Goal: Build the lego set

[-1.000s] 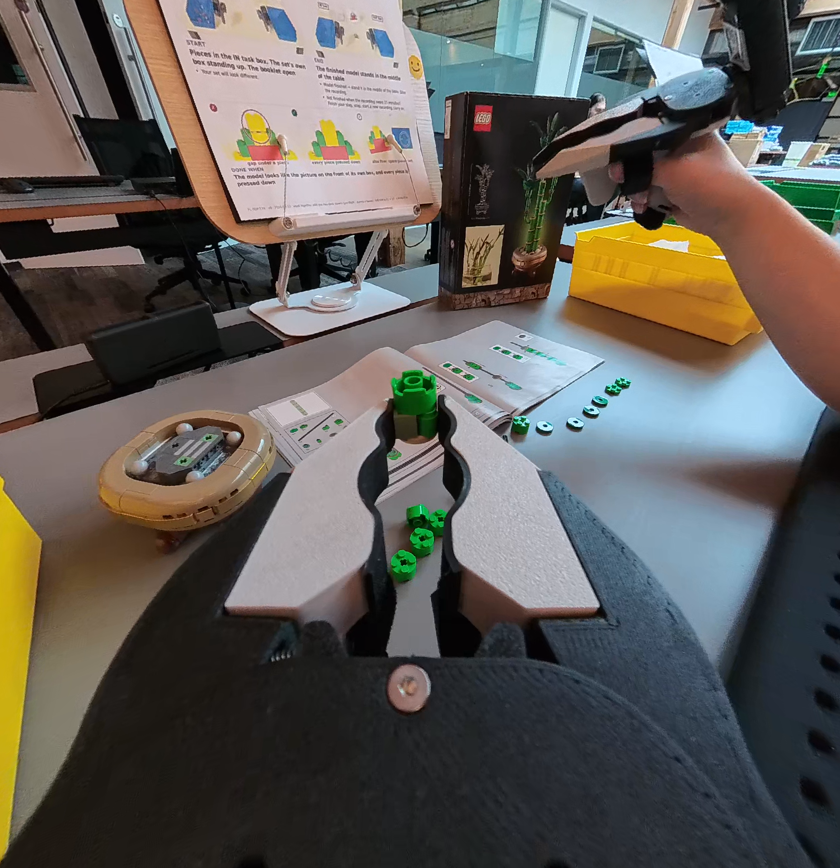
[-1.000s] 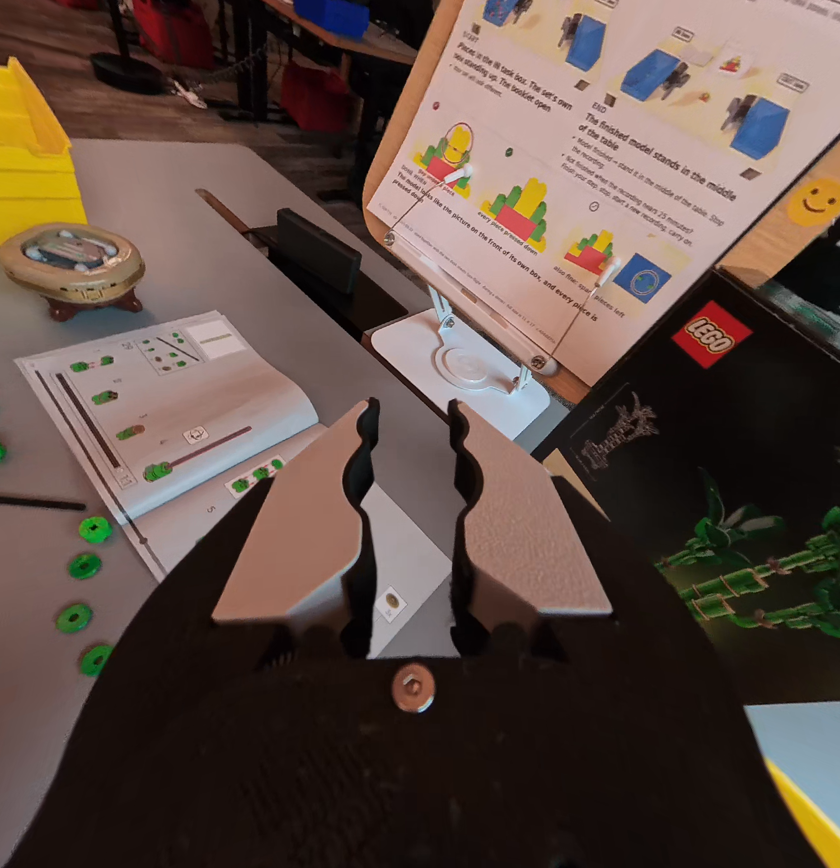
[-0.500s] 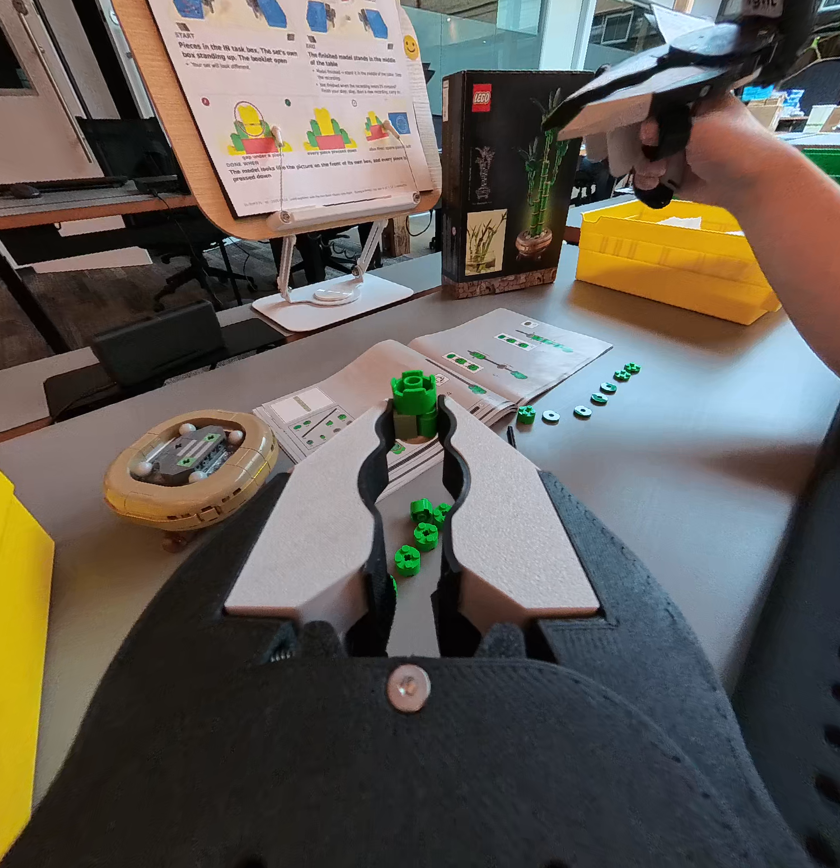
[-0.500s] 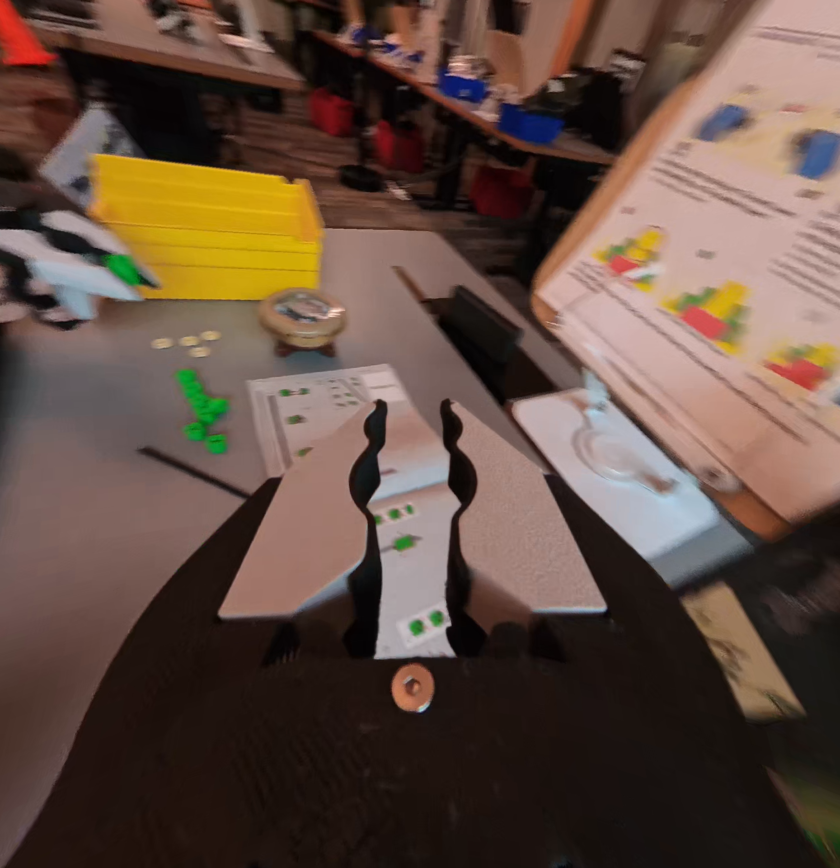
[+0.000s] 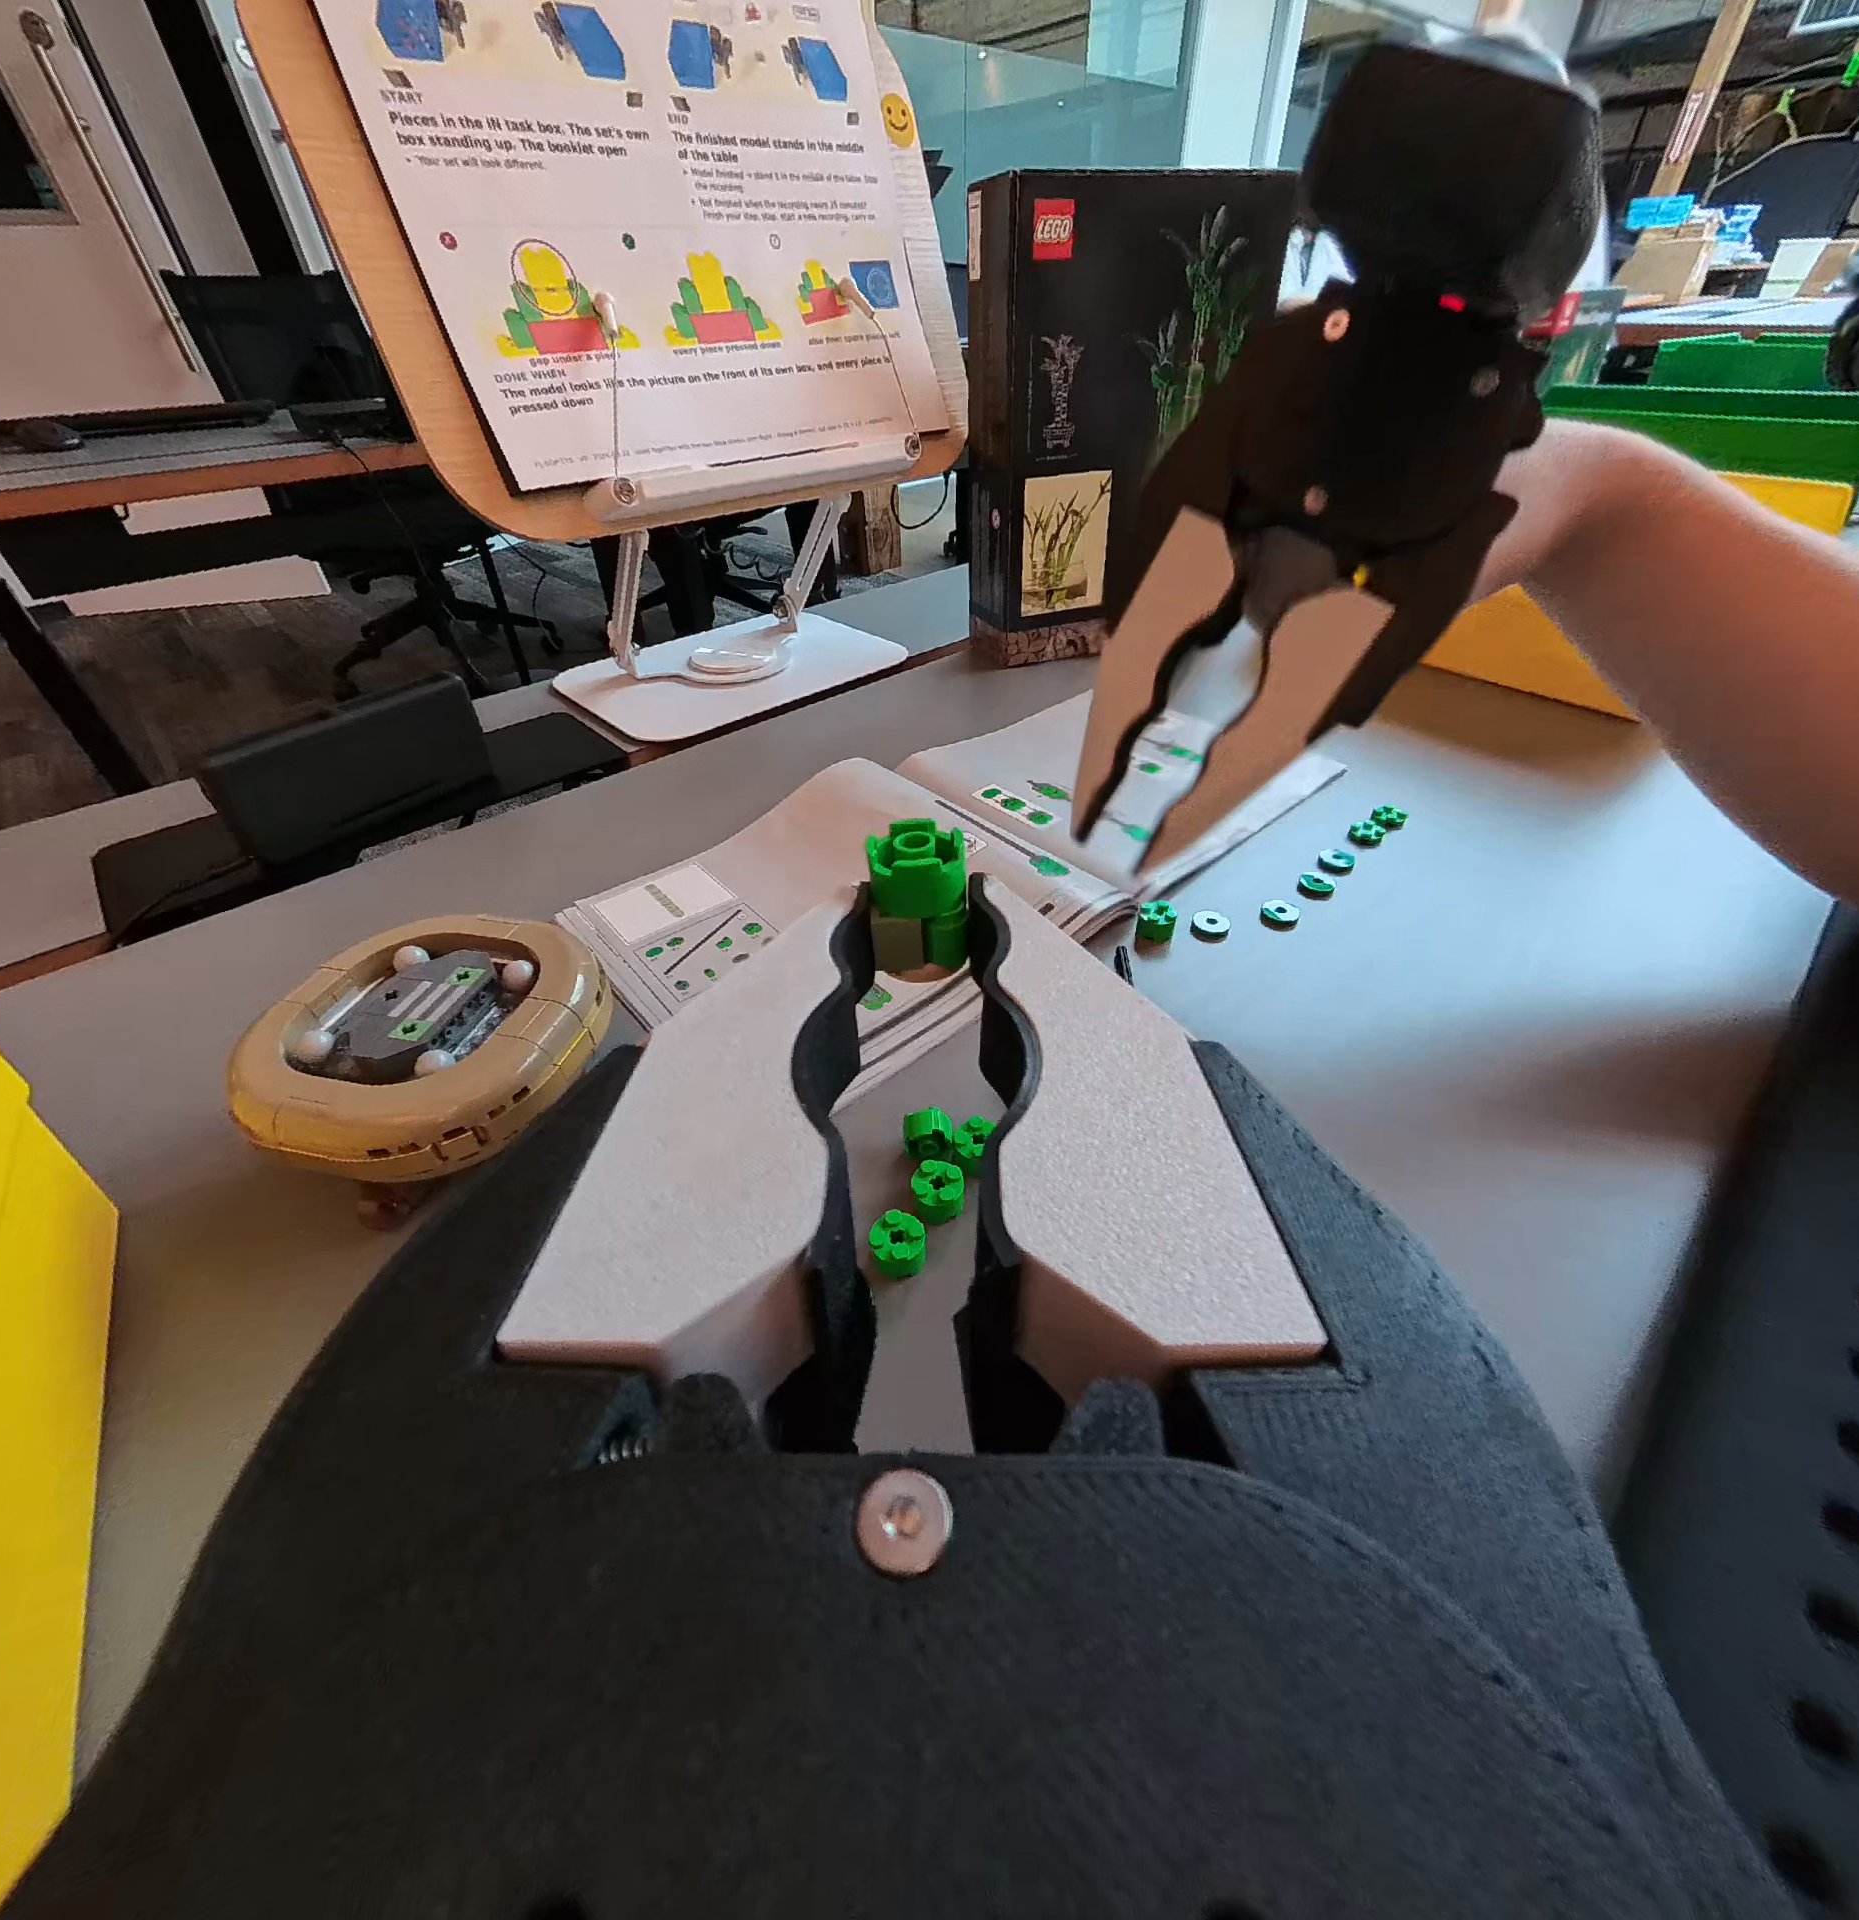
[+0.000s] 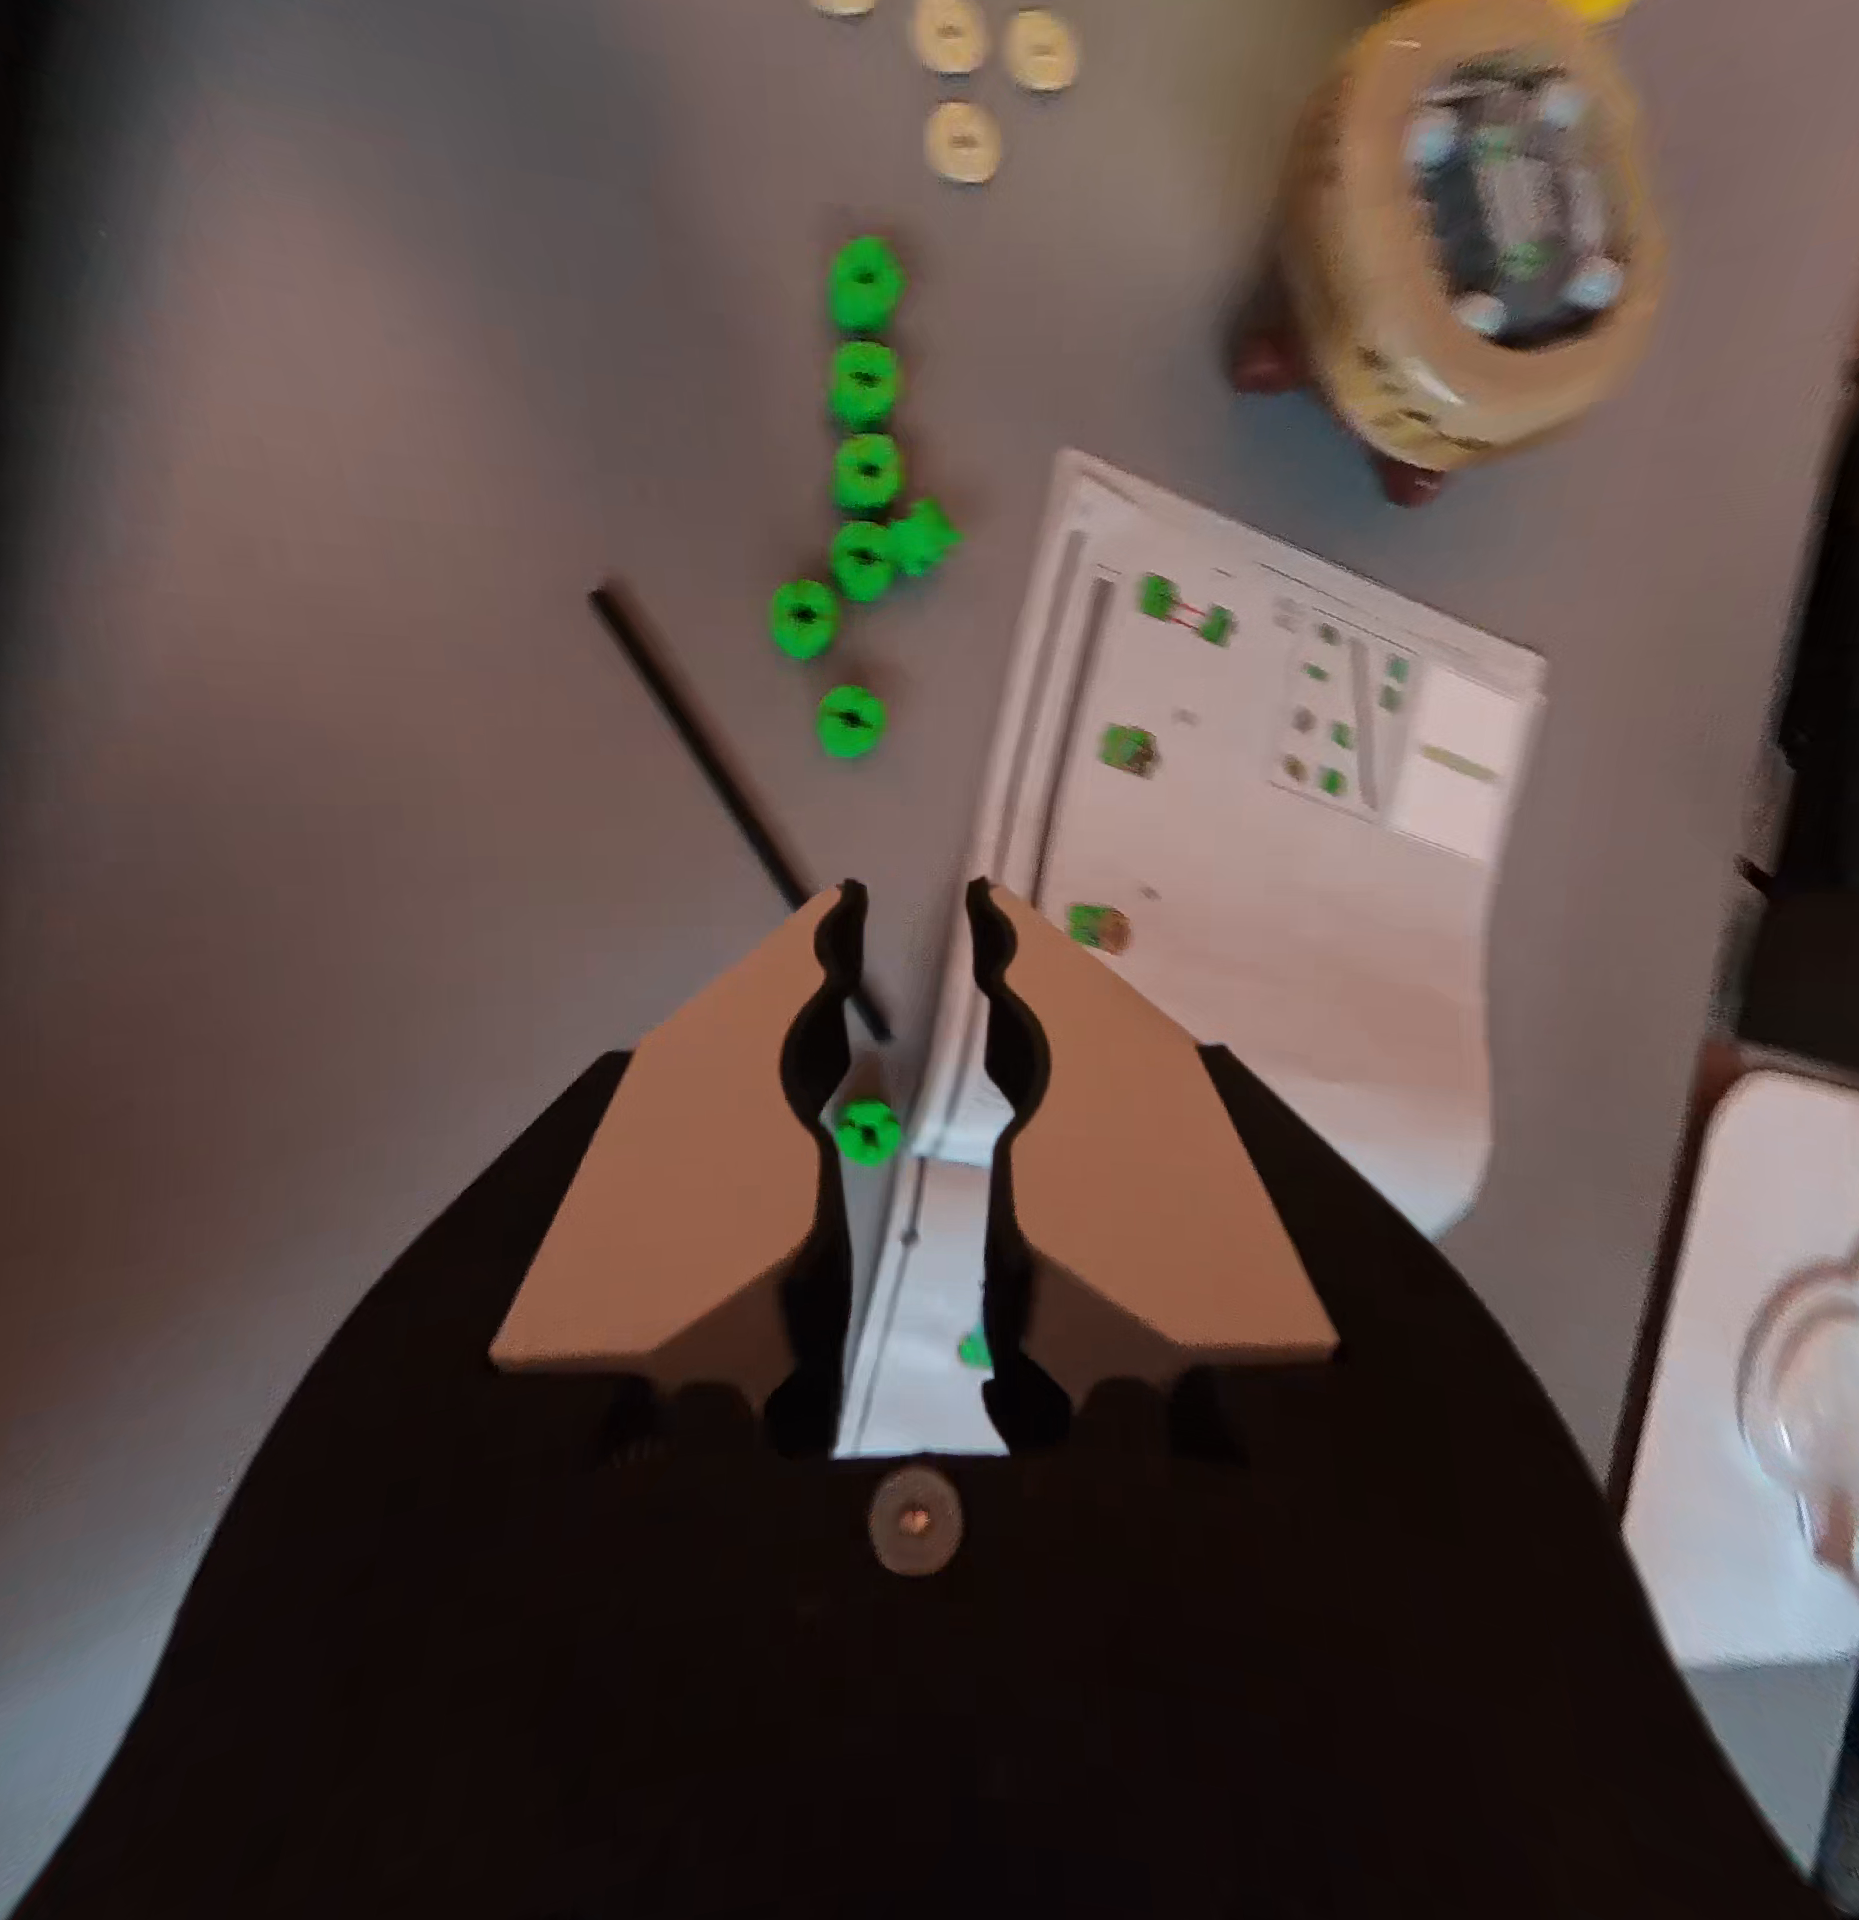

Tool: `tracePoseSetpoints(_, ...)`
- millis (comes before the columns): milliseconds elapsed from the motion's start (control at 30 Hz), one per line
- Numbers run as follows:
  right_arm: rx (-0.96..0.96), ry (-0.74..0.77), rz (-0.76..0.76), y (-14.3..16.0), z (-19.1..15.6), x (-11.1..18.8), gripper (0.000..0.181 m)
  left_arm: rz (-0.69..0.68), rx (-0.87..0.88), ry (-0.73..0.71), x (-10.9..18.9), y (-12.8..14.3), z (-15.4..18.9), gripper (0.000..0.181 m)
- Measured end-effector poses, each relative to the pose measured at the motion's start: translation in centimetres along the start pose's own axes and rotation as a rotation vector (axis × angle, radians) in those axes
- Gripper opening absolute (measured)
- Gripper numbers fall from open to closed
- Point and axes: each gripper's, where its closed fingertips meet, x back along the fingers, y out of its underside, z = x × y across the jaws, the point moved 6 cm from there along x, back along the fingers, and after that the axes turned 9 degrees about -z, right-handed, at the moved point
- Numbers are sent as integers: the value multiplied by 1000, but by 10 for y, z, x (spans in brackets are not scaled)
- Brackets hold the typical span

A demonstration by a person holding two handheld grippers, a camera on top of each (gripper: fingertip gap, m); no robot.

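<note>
My left gripper is shut on a small green stack of round bricks, held above the grey table. Several loose green round bricks lie below it; the blurred right wrist view shows them as a row. My right gripper is open and empty, pointing down over the table at the left edge of the open booklet; it also shows in the left wrist view. A thin black rod lies next to it. The tan round base stands at the left.
A row of small green pieces lies right of the booklet. Behind stand the set's box, an instruction board on a stand and a yellow bin. Another yellow bin is at the left. Tan round pieces lie farther off. Left tips to right tips: about 12 cm. To the thin black rod: right tips about 6 cm, left tips about 15 cm.
The right gripper has swung down from up near the box and board to point at the table beside the booklet. The left gripper has kept hold of the green stack and barely moved.
</note>
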Motion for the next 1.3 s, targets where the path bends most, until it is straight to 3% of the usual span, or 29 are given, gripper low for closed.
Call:
tracePoseSetpoints(33, 39, -27, -8, -4, -6, -8, 20, -5, 0, 2, -1, 1, 0, 15)
tracePoseSetpoints(267, 108, -200, -25, -18, -32, -48, 21, -16, -10, 2, -2, 1, 1, 15)
tracePoseSetpoints(533, 43, -275, -39, -11, -32, -55, 19, -15, -7, 4, -1, 1, 1, 15)
tracePoseSetpoints(733, 74, -270, -57, -12, -33, -54, 3, -16, -3, 4, -1, 1, 0, 15)
tracePoseSetpoints(867, 1, -212, 145, -27, -16, -34, 3, -2, 3, -3, 1, 0, -1, 15)
tracePoseSetpoints(1000, -281, -158, 304, -21, 23, 1, 2, 18, 29, 10, 3, -2, -3, 15)
tracePoseSetpoints(1100, -440, -208, 143, -3, 37, -7, 2, 9, 31, 16, 1, -1, -2, 15)
tracePoseSetpoints(1300, -371, -285, -147, -4, 52, -48, 2, -10, 30, 8, -1, 2, -3, 15)
